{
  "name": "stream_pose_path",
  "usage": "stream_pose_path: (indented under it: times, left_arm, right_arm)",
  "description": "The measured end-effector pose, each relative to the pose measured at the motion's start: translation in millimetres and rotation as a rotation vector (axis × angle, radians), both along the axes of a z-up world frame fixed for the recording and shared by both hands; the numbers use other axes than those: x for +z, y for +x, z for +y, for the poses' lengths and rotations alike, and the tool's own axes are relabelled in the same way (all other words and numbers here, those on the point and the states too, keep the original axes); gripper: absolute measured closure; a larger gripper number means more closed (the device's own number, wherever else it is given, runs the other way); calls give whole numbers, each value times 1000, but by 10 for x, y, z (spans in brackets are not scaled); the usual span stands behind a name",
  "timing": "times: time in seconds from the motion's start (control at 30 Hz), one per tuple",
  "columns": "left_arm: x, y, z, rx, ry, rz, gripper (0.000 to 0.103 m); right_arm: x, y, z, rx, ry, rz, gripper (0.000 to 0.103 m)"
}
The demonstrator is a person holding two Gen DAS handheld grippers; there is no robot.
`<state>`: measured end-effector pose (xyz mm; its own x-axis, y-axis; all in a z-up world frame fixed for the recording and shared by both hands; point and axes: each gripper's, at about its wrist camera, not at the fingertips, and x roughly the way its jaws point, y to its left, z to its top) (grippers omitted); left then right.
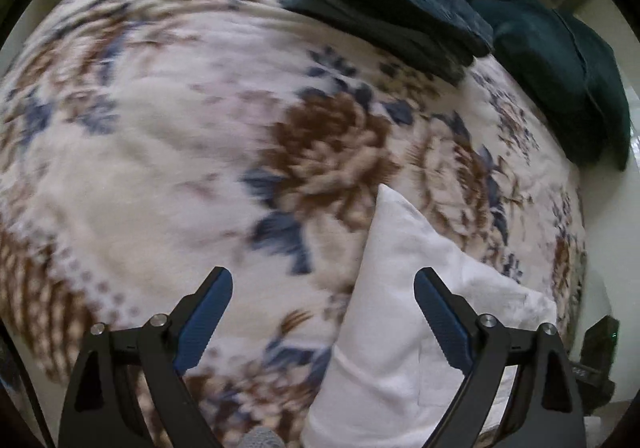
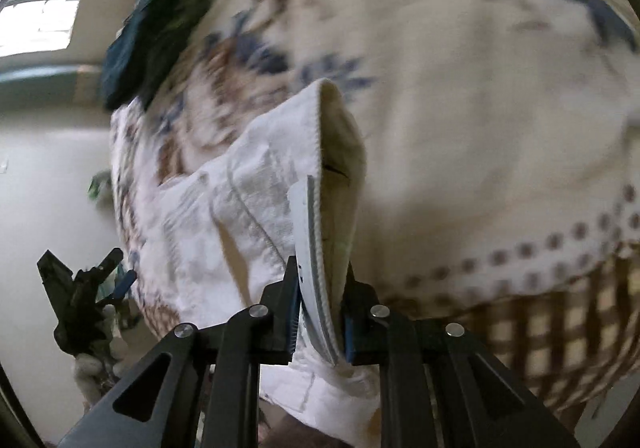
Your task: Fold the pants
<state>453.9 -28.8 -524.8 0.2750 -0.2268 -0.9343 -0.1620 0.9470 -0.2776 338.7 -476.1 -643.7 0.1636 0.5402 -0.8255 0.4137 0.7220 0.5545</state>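
Fingers first: the right gripper (image 2: pixel 320 312) has its blue-padded fingers (image 2: pixel 294 312) pinched on a hemmed edge of the white woven cotton pants (image 2: pixel 224 216), the fabric rising between the pads toward twelve o'clock, while the left gripper (image 1: pixel 323 318) hangs with its fingers (image 1: pixel 208 312) spread wide and nothing between them.

Largest in both views is the cream fleece blanket printed with brown and blue flowers (image 1: pixel 160 152), spread across the bed. On it, at one o'clock in the left wrist view, sit two dark teal folded cloth bundles (image 1: pixel 392 4), one beside the other near the far edge. The pants lie at five o'clock in that view (image 1: pixel 400 288), a pale wedge reaching under the left gripper's right finger. In the right wrist view they spread from the centre toward eight o'clock, and the left gripper shows small at eight o'clock (image 2: pixel 80 288), off the blanket's edge.

Judged from here, the grip looks to take only a thin band of hem, so a quick lift could let it slide out. With one corner held and the other hand free, the cloth may twist or bunch instead of laying flat. The fleece could also drag on the cotton and pull up with it.

No containers appear in either view.
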Motion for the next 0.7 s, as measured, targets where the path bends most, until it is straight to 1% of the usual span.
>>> stream_pose_path:
  times: [0.1, 0.2, 0.23, 0.27, 0.3, 0.33, 0.4, 0.43, 0.47, 0.5, 0.53, 0.63, 0.7]
  left_arm:
    - [-237, 264, -190, -35, -34, 53, 10]
    - [-525, 530, -295, -33, -85, 125, 10]
    - [-647, 624, -327, -35, -103, 152, 10]
    - [-721, 673, -345, -39, -120, 170, 10]
    - [-835, 751, -381, -52, -135, 205, 10]
    - [-924, 820, -423, -74, -154, 221, 11]
    - [-971, 882, -472, -106, -155, 207, 30]
    - [-974, 902, -503, -132, -149, 193, 56]
    - [-972, 915, -541, -167, -153, 181, 74]
    - [-977, 925, -555, -178, -146, 182, 74]
    - [-999, 937, -547, -178, -143, 192, 75]
    - [-1110, 984, -404, -91, -217, 237, 75]
    - [-1162, 992, -269, -2, -304, 264, 72]
  right_arm:
    - [-121, 39, -89, -11, -30, 16, 85]
    - [-264, 60, -112, -33, -48, 44, 83]
    - [-331, 73, -115, -35, -54, 61, 78]
    - [-386, 84, -120, -38, -49, 82, 67]
    - [-415, 69, -162, -45, -40, 96, 65]
    - [-425, 60, -195, -60, -24, 98, 64]
    - [-435, 45, -232, -91, 17, 104, 50]
    - [-462, 11, -273, -97, 31, 119, 42]
    - [-477, -36, -312, -97, 47, 122, 44]
    - [-489, -64, -324, -92, 50, 117, 51]
    - [-480, -77, -313, -78, 33, 98, 61]
    - [-502, -39, -303, -71, -17, 113, 62]
    - [-525, -31, -293, -77, -29, 141, 62]
